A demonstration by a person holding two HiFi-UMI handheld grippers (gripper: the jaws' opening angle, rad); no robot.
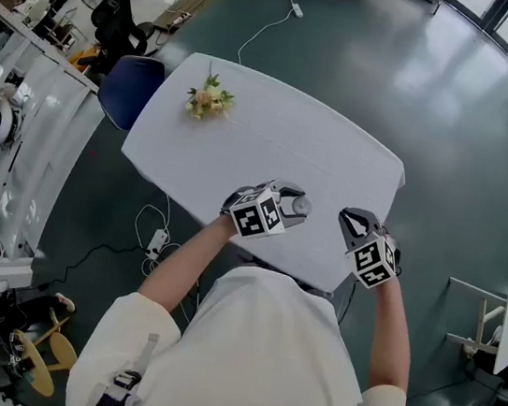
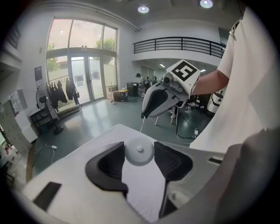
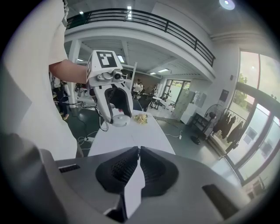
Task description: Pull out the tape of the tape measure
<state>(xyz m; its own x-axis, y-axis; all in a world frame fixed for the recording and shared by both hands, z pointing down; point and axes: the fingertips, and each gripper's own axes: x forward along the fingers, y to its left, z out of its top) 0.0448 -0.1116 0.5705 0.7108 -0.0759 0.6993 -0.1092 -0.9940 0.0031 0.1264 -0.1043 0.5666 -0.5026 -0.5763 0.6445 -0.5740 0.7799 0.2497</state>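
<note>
A round grey-white tape measure [image 1: 301, 203] is clamped between the pads of my left gripper [image 1: 295, 206], just above the near edge of the white table [image 1: 274, 134]. In the left gripper view the disc [image 2: 139, 152] fills the gap between the jaws. A thin tape [image 2: 141, 126] runs from it up to the tip of my right gripper [image 2: 143, 116]. The right gripper [image 3: 138, 151] has its jaws pressed together on the tape's end, a short way to the right of the left gripper [image 3: 119, 117] and the tape measure [image 3: 121, 119].
A small bunch of flowers [image 1: 209, 99] lies at the table's far left corner. A blue chair [image 1: 129, 89] stands beside that corner. Cables and a power strip [image 1: 155, 241] lie on the floor left of the person. My body is close against the table's near edge.
</note>
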